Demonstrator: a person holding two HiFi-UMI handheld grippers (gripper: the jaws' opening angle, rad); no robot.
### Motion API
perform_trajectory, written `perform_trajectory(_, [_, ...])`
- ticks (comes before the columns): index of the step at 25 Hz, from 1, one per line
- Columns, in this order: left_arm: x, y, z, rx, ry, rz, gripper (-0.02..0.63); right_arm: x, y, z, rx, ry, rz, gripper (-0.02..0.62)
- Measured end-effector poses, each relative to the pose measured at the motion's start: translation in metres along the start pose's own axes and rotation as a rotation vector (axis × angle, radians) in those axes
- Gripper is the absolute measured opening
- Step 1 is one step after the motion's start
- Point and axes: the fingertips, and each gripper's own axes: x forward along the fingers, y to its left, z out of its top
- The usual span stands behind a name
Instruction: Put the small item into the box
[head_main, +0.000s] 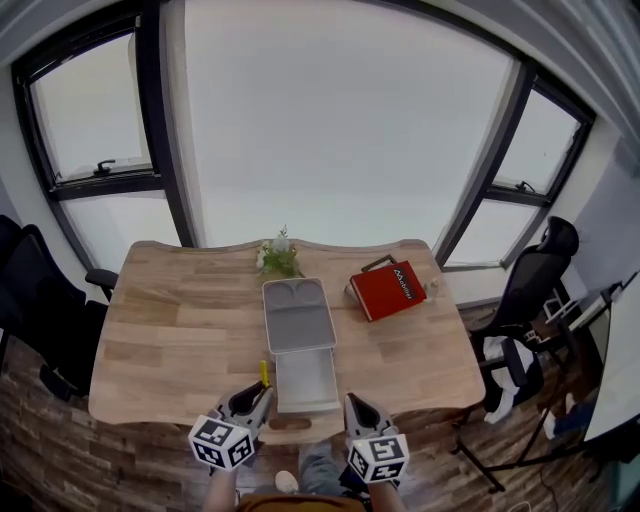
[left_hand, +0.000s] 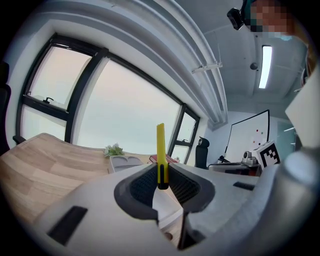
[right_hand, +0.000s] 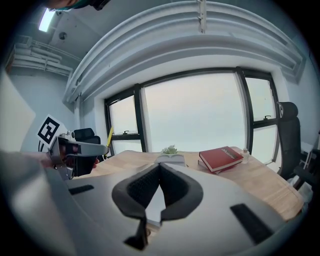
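Clamping the slim yellow plastic stick (left_hand: 160, 150) upright in its fingers (left_hand: 144, 186), the left gripper (head_main: 262, 392) hovers just left of the open grey box (head_main: 305, 378), nearer it than the right gripper (right_hand: 160, 167), whose fingers meet, empty.

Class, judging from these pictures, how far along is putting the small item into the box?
Done: the box lies open. In hand: the left tongs grip the yellow item, not yet inside. Left: carrying it over and releasing. The right tongs are shut, empty.
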Motion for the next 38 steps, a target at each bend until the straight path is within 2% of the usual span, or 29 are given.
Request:
perform_trajectory(12, [0.036, 0.012, 0.001, 0.004, 0.036, 0.008, 0.067, 0.034, -0.019, 0.001, 0.014, 0.013, 0.036, 0.005])
perform_trajectory(26, [0.067, 0.016, -0.030, -0.033, 0.116, -0.008, 0.069, 0.046, -0.042, -0.022, 0.037, 0.082, 0.017, 0.005])
perform_trajectory(38, [0.078, 0.032, -0.075, -0.047, 0.236, 0.007, 0.067, 0.062, -0.050, -0.047, 0.041, 0.161, 0.017, 0.003])
